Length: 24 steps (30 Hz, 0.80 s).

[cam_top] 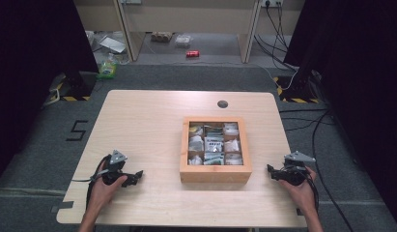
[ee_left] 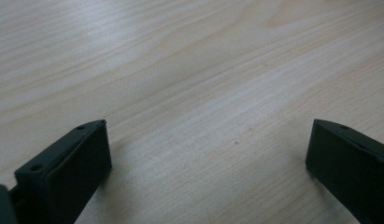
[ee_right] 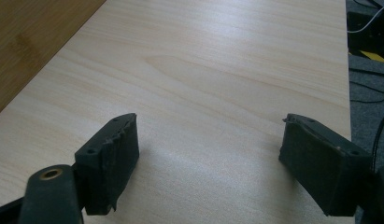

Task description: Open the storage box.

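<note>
The left gripper sits low over the near left part of the table, held in the person's left hand. In the left gripper view its two black jaws stand wide apart with nothing but bare pale wood between them. The right gripper is at the near right edge, held in the right hand; its jaws too are spread wide and hold nothing — in the right gripper view only the wood grain lies between them, with a darker wooden wall at the upper left.

Between the two grippers, a little right of the table's middle, stands a square wooden box with a raised rim, well apart from either gripper. Inside it is split into small compartments, each with pale packets in it — too small to tell what they are.

Farther back, a small dark round disc is set in the tabletop. On the grey floor beyond lie black cables, a red can and a green packet.
</note>
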Available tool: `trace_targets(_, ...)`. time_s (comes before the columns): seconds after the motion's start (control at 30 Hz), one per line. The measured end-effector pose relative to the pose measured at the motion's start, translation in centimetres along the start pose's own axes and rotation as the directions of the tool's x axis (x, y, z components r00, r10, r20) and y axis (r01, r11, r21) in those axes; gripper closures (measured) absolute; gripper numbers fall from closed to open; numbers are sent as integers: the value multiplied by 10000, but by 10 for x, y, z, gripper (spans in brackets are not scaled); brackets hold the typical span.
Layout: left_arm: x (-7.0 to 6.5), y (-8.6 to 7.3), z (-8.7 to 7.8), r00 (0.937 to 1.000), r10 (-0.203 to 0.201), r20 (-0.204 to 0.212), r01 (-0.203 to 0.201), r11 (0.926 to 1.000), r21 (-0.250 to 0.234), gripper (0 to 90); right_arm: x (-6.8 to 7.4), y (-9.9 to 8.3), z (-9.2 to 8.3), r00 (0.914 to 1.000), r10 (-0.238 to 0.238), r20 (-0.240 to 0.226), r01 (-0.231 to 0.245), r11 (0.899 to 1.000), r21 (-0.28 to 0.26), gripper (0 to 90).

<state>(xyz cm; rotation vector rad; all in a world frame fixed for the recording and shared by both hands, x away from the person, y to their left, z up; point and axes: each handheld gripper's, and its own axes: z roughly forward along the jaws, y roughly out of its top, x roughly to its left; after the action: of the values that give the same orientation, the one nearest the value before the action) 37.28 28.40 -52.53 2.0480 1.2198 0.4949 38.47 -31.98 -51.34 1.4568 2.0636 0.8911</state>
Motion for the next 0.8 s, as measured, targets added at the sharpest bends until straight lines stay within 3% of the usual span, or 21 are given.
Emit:
trace_targets(0.37, 1, 0, 0, 9999, 75, 66, -75, 10000, -2, 0, -1, 0, -1, 9999, -36, -108, 36, 10000, 4, 200)
trace_targets(0.63, 1, 0, 0, 10000, 64, 65, -64, 10000, -10, 0, -4, 0, -4, 9992, 244, -313, -244, 9997, -10, 242)
trace_targets(0.73, 1, 0, 0, 9999, 79, 68, -79, 10000, -2, 0, -4, 6, -11, 9977, 539, -404, -556, 9976, -402, 239)
trace_targets(0.8, 1, 0, 0, 9999, 84, 73, -84, 10000, -5, 0, -2, 10, -16, 9975, 460, -529, -493, 9968, -631, 239)
